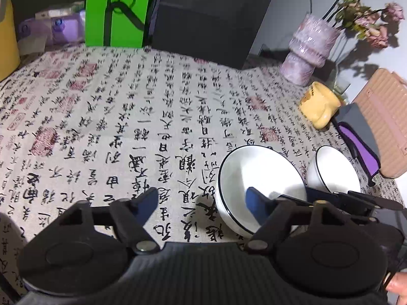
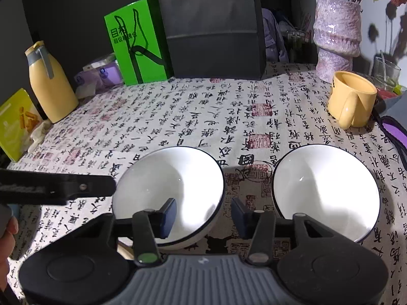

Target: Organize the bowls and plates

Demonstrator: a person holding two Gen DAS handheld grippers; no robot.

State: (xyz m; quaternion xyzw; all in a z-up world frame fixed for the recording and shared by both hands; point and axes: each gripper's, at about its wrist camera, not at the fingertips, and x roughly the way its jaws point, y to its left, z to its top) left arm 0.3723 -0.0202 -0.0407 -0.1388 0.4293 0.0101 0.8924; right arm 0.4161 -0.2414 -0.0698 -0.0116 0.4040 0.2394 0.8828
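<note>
Two white bowls with dark rims sit side by side on the desk (image 2: 178,106), on the calligraphy-print cloth, close together but not touching. I call them left bowl (image 2: 162,178) and right bowl (image 2: 328,178); both upright and empty.

My right tongs (image 2: 203,216) straddle the near right rim of the left bowl: one blue pad (image 2: 169,216) sits inside the bowl, the other hangs outside over the cloth. The pads are not pressing on the rim, so released, nothing grasped.

My left tongs (image 1: 201,200) sit at the same bowl (image 1: 259,178) from its left side. One pad (image 1: 254,200) is inside the bowl, the other is over the cloth, wide apart, also released. In the right wrist view, its black finger reaches toward that bowl's left rim; contact unclear.

The right bowl (image 1: 333,170) is untouched.

Behind the bowls: a yellow mug (image 2: 352,99), a pink vase (image 2: 337,38) with dried flowers, a green box (image 2: 137,43), a black box (image 2: 211,25) and a yellow bottle (image 2: 49,84) at the far left.
</note>
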